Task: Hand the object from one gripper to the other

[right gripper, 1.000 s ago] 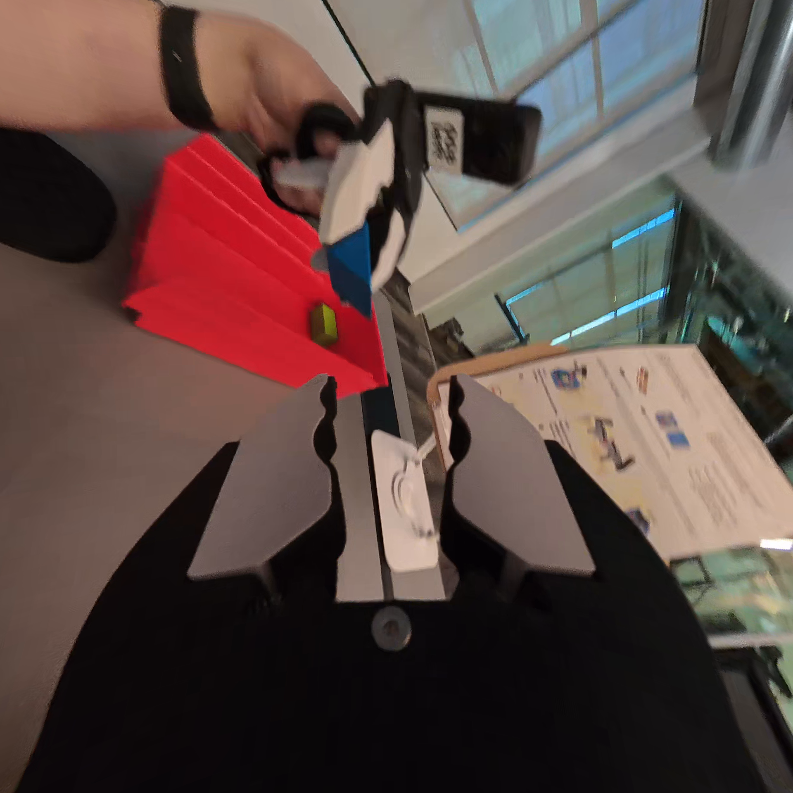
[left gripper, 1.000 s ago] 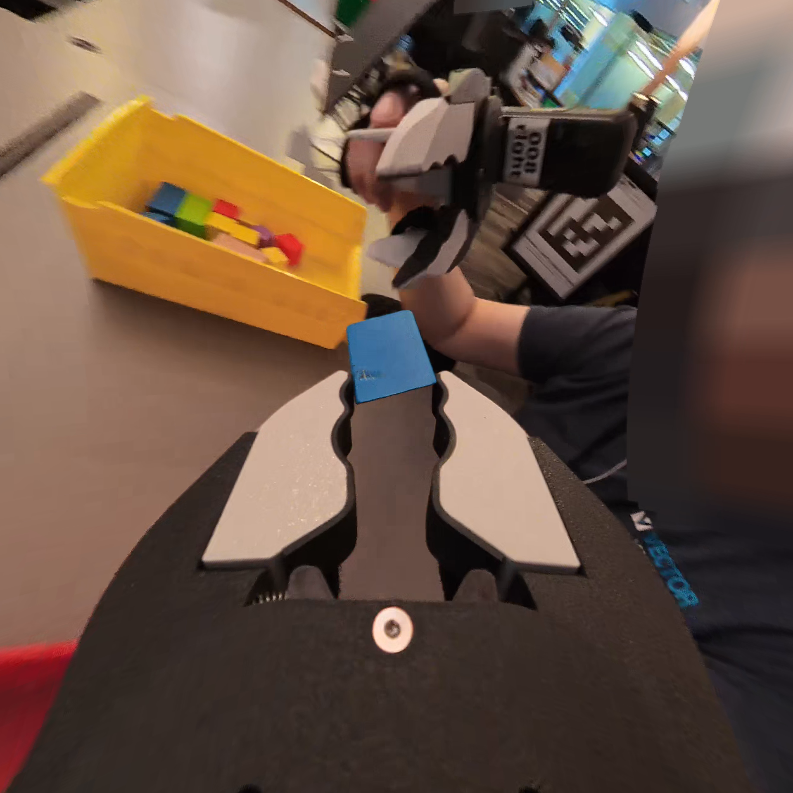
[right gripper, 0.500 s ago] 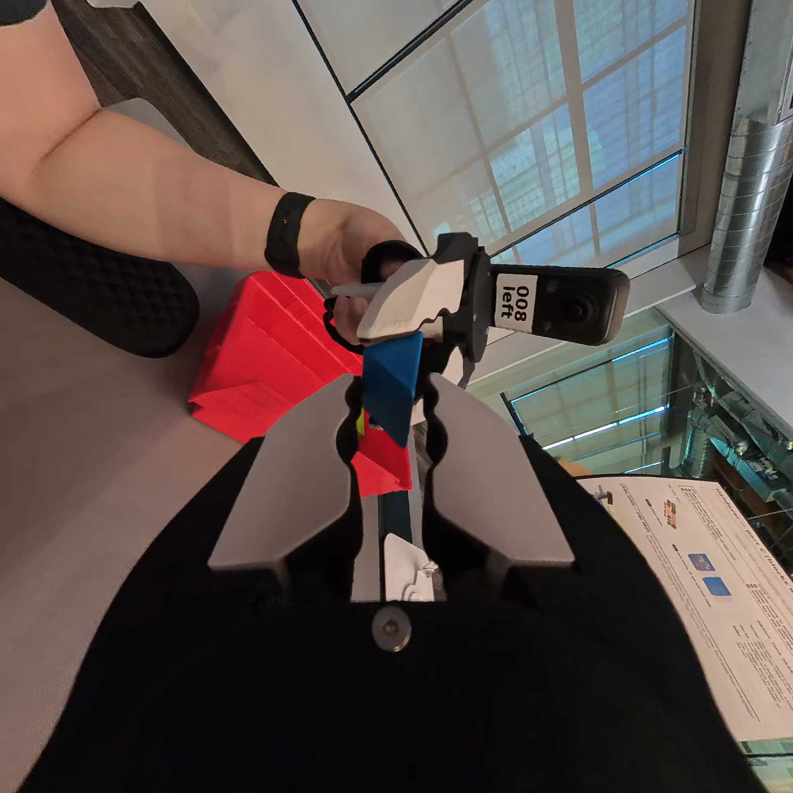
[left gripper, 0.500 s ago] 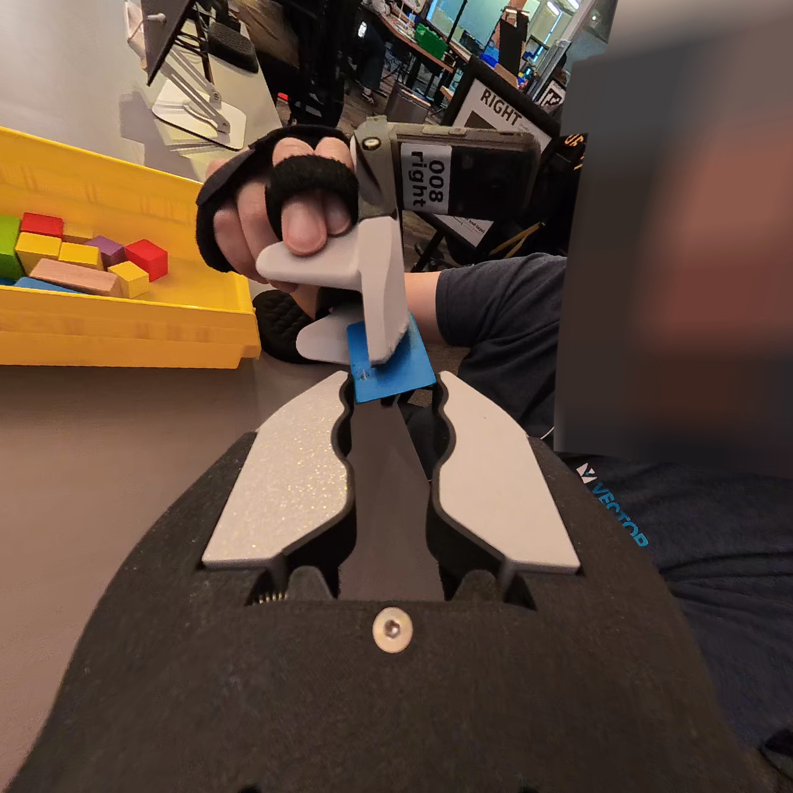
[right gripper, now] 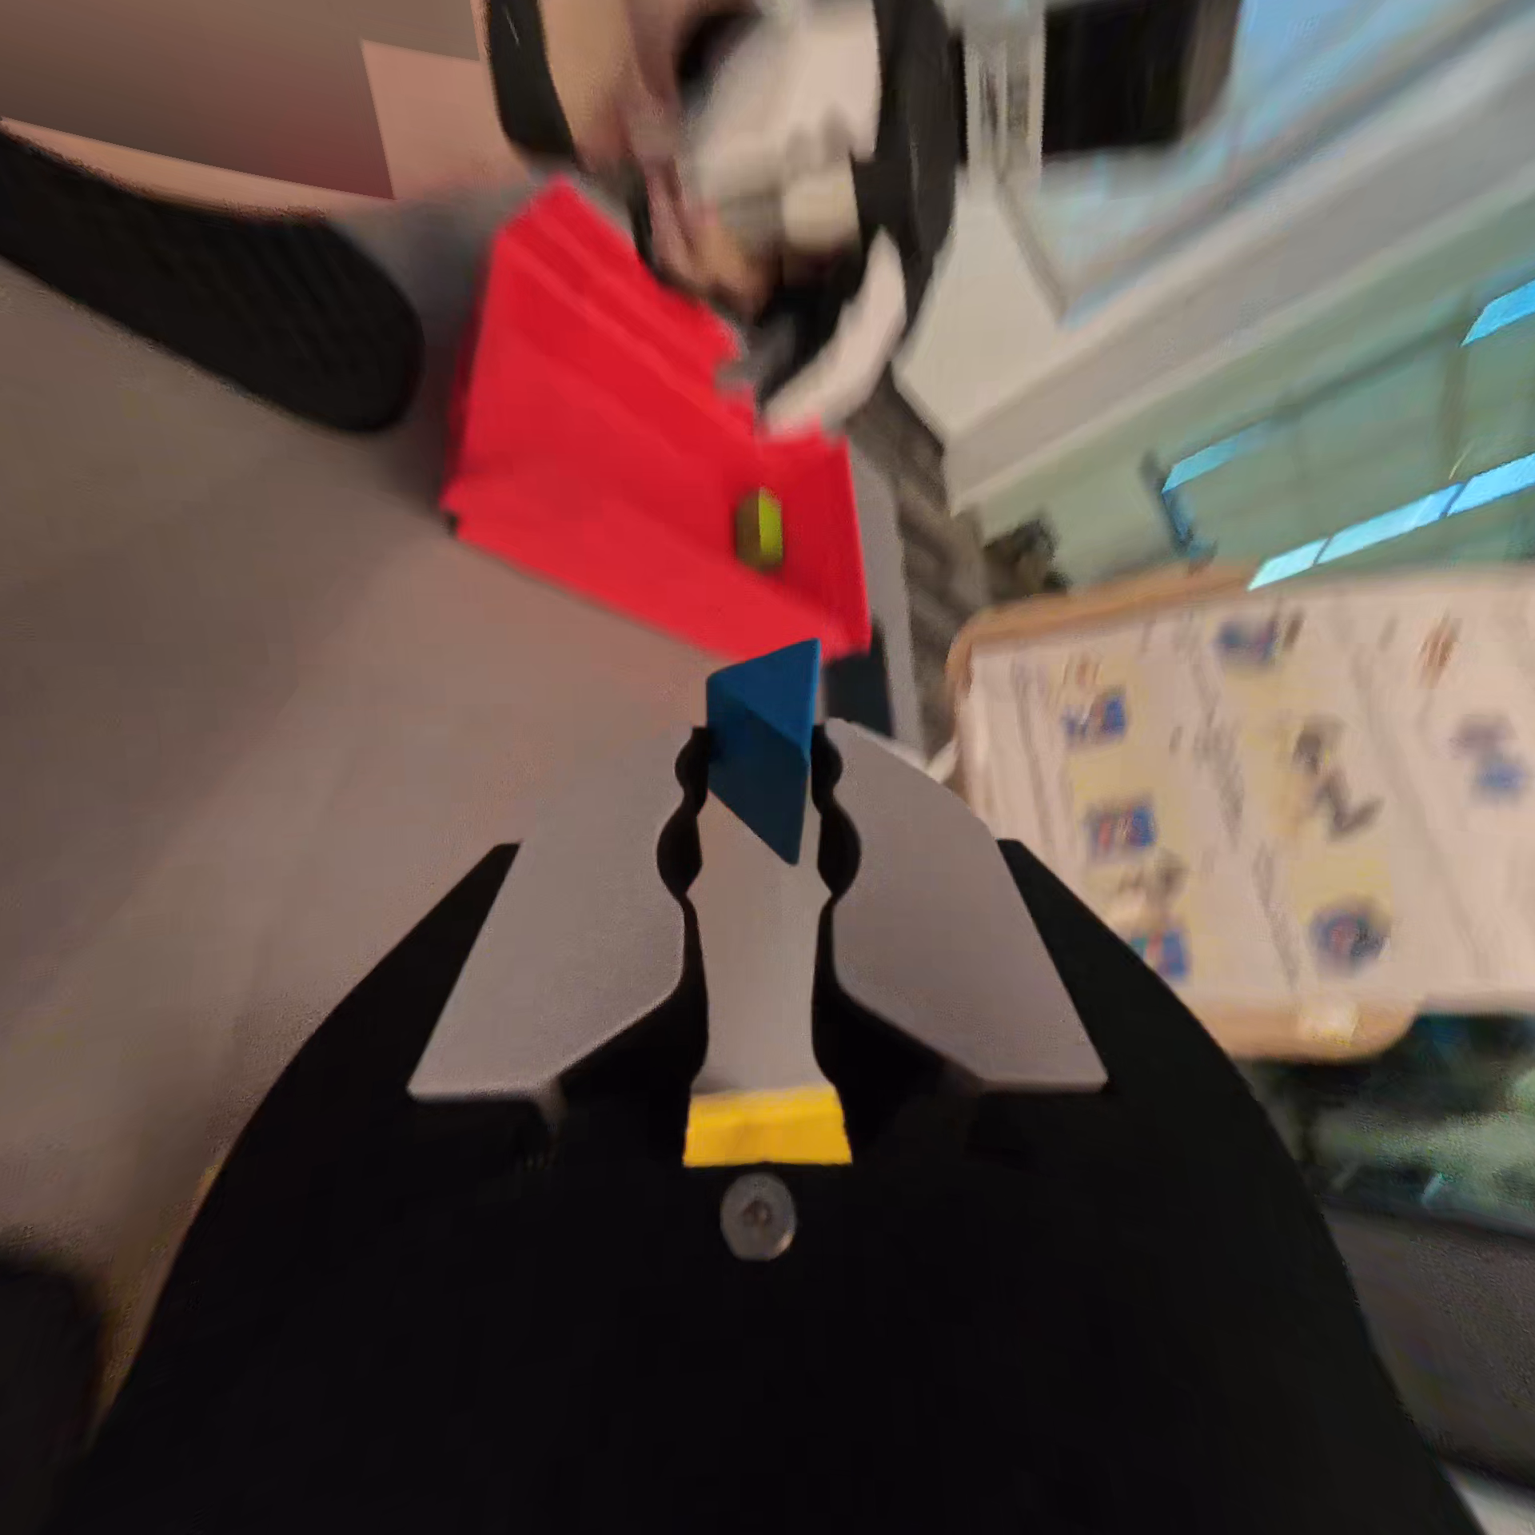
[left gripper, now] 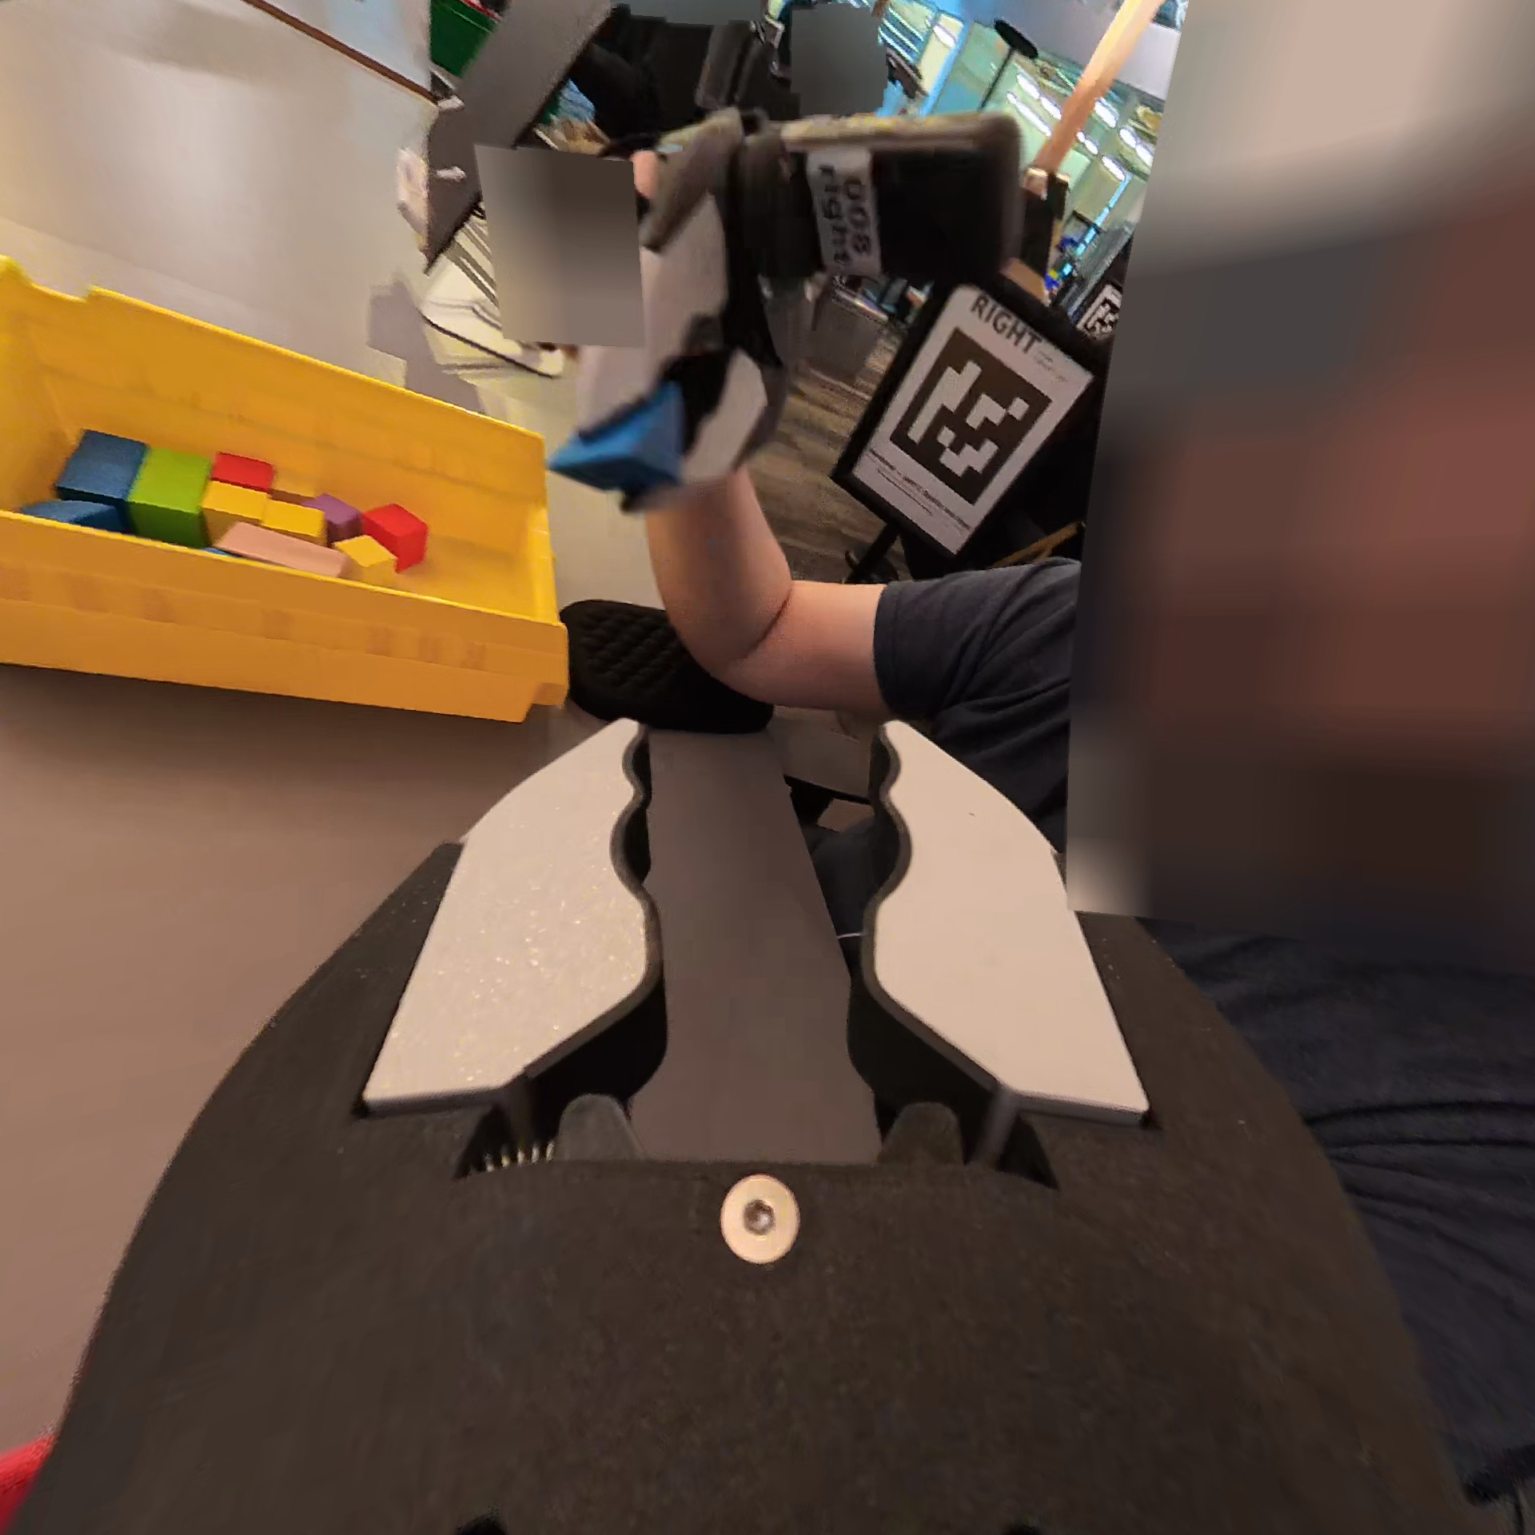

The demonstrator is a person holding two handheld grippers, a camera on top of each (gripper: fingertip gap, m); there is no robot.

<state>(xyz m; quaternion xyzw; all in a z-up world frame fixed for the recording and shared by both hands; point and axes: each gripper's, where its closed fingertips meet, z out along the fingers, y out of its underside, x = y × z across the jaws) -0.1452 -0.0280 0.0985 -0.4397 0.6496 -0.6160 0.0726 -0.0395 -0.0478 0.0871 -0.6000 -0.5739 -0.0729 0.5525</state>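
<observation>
A blue wedge-shaped block (right gripper: 762, 747) sits between the pads of my right gripper (right gripper: 762, 739), which is shut on it. The left wrist view shows the same: the right gripper (left gripper: 664, 448) is up in the air with the blue block (left gripper: 623, 444) pinched at its tips. My left gripper (left gripper: 757, 735) is open with nothing between its fingers, and it is low and apart from the right gripper. In the right wrist view the left gripper (right gripper: 822, 274) is a blur at the top.
A yellow bin (left gripper: 274, 631) with several coloured blocks stands on the grey table (left gripper: 208, 831) at the left. A red bin (right gripper: 598, 465) holds a yellow-green block (right gripper: 760, 532). A person's forearm (left gripper: 731, 598) rests on a black pad (left gripper: 648, 664). A marker board (left gripper: 963, 424) stands behind.
The right gripper closed on the blue block while the left still held it. The left gripper then opened and let go, and the right gripper carried the block up and away.
</observation>
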